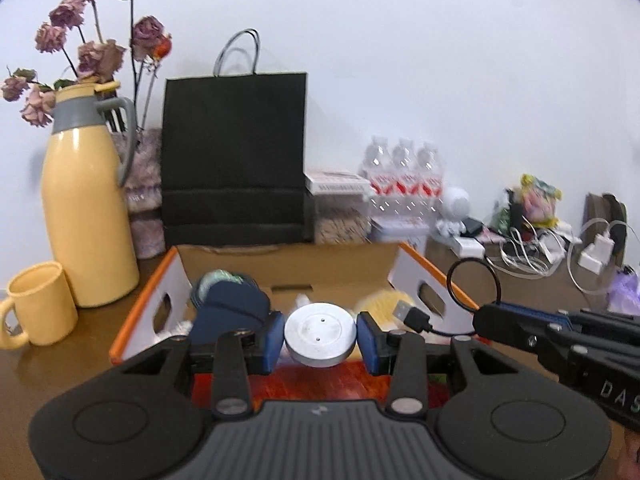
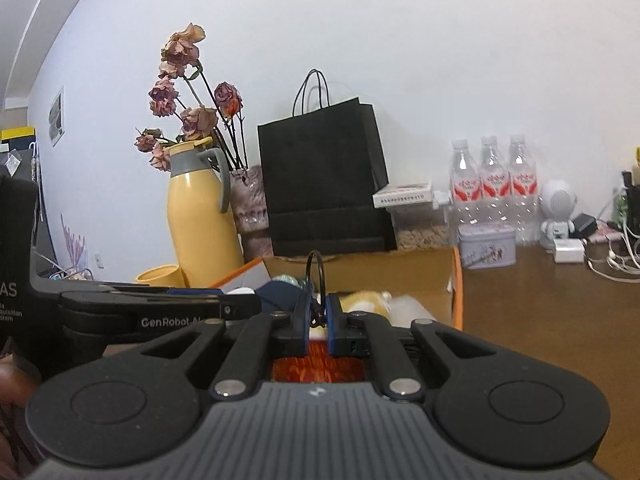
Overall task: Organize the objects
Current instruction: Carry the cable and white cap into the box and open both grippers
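Observation:
A round silver charging puck [image 1: 320,330] sits between the blue pads of my left gripper [image 1: 321,339], which is shut on it. Its black cable [image 1: 474,286] loops to the right, ending in a USB plug [image 1: 412,314]. My right gripper [image 1: 486,316] comes in from the right and is shut on that cable; in the right wrist view the cable [image 2: 315,272] rises as a loop from between its nearly touching pads [image 2: 318,316]. Both grippers hover over an open cardboard box [image 1: 288,260] holding a dark blue cloth item [image 1: 232,312] and a yellow item [image 1: 384,304].
Left of the box stand a yellow jug [image 1: 88,208] and a yellow mug [image 1: 40,304]. A black paper bag [image 1: 234,160] and dried roses [image 1: 92,52] stand behind it. Water bottles [image 1: 404,176], a tin [image 2: 486,246] and tangled chargers [image 1: 540,248] fill the right side.

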Available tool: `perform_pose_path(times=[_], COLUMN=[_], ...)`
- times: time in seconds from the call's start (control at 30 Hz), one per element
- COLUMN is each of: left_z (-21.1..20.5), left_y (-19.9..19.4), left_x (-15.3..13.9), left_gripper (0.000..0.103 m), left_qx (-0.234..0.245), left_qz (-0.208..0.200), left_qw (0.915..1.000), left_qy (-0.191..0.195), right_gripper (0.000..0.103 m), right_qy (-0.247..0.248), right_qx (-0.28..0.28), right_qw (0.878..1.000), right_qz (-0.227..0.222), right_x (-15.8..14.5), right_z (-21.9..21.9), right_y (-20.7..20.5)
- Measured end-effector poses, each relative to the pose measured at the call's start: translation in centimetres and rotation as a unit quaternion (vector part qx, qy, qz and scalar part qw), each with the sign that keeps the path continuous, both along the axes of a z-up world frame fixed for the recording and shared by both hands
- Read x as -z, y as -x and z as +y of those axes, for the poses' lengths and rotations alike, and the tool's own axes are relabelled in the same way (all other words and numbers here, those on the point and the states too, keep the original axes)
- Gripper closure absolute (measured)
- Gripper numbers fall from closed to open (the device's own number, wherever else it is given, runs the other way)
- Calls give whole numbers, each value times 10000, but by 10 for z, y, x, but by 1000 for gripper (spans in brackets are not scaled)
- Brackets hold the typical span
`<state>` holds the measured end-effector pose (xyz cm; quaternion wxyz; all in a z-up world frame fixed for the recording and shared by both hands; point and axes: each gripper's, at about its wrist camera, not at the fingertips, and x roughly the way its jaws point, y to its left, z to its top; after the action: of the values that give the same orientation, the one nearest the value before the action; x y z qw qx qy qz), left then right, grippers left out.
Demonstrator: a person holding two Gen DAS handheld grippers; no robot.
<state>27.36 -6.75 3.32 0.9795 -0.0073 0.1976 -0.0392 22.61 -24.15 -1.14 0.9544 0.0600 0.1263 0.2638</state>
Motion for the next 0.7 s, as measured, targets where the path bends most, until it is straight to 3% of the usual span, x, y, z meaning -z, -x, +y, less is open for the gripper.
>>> perform_pose_path(times=[0.3,0.7], left_z=[27,42], left_y=[-35,-81], left_x=[-12,-9], left_gripper=[65,65], left_qx=[-356,-472], left_qz=[-141,-134], left_qw=[9991,9988], left_qy=[192,3], right_gripper=[95,95], right_qy=[24,25], right_qx=[4,154], right_qw=[9997,9998], right_qz=[-245,-107], right_x=[-13,-11], right_z=[26,40], right_y=[-41,-100])
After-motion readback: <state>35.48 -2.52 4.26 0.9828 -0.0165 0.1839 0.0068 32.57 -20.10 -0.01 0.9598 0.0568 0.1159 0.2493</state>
